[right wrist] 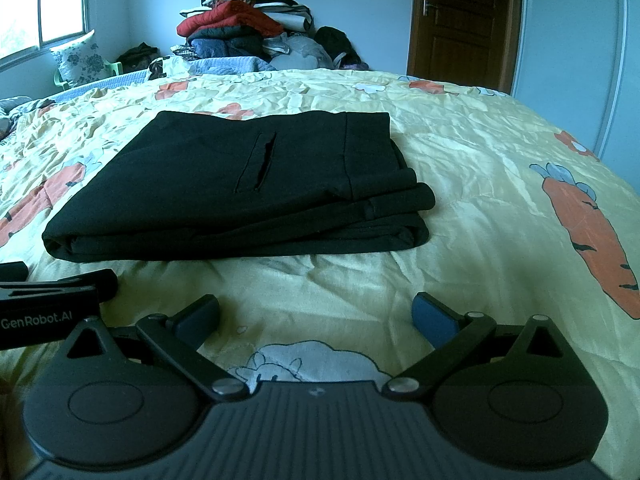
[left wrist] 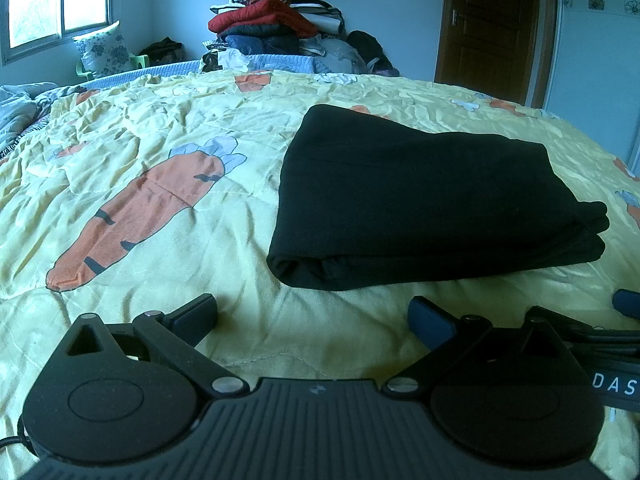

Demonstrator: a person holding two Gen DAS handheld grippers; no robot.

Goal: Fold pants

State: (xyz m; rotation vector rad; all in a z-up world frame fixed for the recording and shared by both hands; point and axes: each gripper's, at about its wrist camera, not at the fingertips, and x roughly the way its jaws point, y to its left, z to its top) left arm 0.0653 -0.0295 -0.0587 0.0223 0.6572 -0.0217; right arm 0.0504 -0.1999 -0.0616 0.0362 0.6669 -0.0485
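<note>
Pants [right wrist: 240, 188] folded (black), ahead of right claw [right wrist: 316, 316], both claws agape

Folded black pants [right wrist: 236, 188] conceal their inner layers; the right gripper [left wrist: 626, 304] is cropped by the left view's edge (only a blue pad and "DAS" lettering show), and the distant clothes pile [left wrist: 276, 20] blurs into indistinct garments.

Folded black pants [left wrist: 432, 200] on carrot-print quilt [left wrist: 160, 184], left hand-held gripper [left wrist: 314, 316] spread

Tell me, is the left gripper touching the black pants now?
Apart. The left wrist view shows yellow bedspread between the open left gripper and the folded black pants.
</note>
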